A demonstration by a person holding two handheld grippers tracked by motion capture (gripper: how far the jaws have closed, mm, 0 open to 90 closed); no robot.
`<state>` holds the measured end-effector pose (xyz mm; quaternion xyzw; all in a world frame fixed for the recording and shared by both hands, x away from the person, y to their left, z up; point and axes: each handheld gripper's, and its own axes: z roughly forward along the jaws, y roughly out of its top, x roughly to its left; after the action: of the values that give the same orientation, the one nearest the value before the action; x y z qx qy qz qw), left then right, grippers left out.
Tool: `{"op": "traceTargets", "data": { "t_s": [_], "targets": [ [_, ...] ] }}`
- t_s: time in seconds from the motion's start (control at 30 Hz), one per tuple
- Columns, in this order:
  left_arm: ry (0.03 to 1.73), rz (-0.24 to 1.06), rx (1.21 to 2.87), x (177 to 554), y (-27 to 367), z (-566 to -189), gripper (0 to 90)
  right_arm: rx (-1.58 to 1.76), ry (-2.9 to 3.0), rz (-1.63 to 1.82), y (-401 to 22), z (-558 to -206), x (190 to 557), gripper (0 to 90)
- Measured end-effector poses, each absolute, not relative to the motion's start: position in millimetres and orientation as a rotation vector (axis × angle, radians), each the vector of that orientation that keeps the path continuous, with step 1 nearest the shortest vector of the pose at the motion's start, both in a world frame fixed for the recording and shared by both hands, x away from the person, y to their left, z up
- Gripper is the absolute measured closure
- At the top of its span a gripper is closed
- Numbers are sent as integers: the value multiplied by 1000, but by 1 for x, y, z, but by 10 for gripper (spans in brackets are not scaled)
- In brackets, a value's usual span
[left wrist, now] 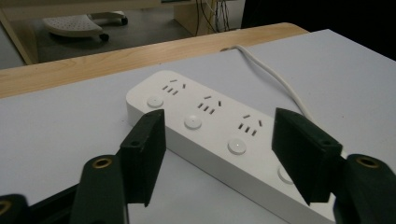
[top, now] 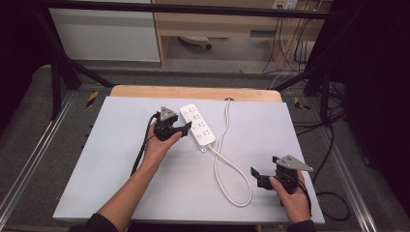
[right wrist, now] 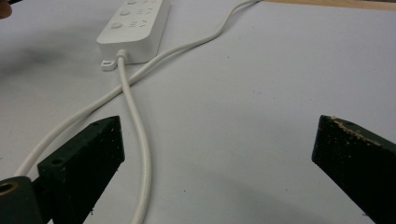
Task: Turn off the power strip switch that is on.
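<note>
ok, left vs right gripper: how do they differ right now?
The left gripper is at the power strip, its jaws straddling the strip's body without pressing on it; the right gripper sits apart, near the cord loop, with nothing between its jaws. The left jaws stand narrower than the right's wide-open ones. The left is farther up the table, the right near the front edge. Both are hand-held, black, open.

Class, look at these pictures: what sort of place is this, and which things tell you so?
Probably a lab or workshop set up for recording: a pale grey board on a wooden table, a black metal frame around it, and cables at a wall socket behind.
</note>
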<state>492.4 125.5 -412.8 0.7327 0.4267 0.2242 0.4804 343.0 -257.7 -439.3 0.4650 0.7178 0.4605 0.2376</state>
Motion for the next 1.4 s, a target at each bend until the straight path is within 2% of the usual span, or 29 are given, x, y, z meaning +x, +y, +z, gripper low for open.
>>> {"op": "traceTargets", "data": {
  "t_s": [0.07, 0.1, 0.37, 0.57, 1.13, 1.4],
  "targets": [
    [1044, 561, 1793, 493, 126, -413, 381, 1275, 1968, 1262, -258, -439, 343, 28],
    [1047, 564, 1792, 493, 126, -414, 429, 1274, 1968, 1263, -258, -439, 343, 29],
    [1051, 547, 1794, 494, 125, -416, 525, 1272, 1968, 1262, -258, -439, 343, 29],
    [1040, 531, 1791, 495, 123, -418, 637, 1274, 1968, 1262, -258, -439, 343, 29],
    [1038, 490, 1792, 500, 121, -424, 842, 1266, 1967, 1267, -258, -438, 343, 29],
    [1038, 443, 1793, 503, 118, -430, 900, 1266, 1967, 1267, -258, -438, 344, 29]
  ]
}}
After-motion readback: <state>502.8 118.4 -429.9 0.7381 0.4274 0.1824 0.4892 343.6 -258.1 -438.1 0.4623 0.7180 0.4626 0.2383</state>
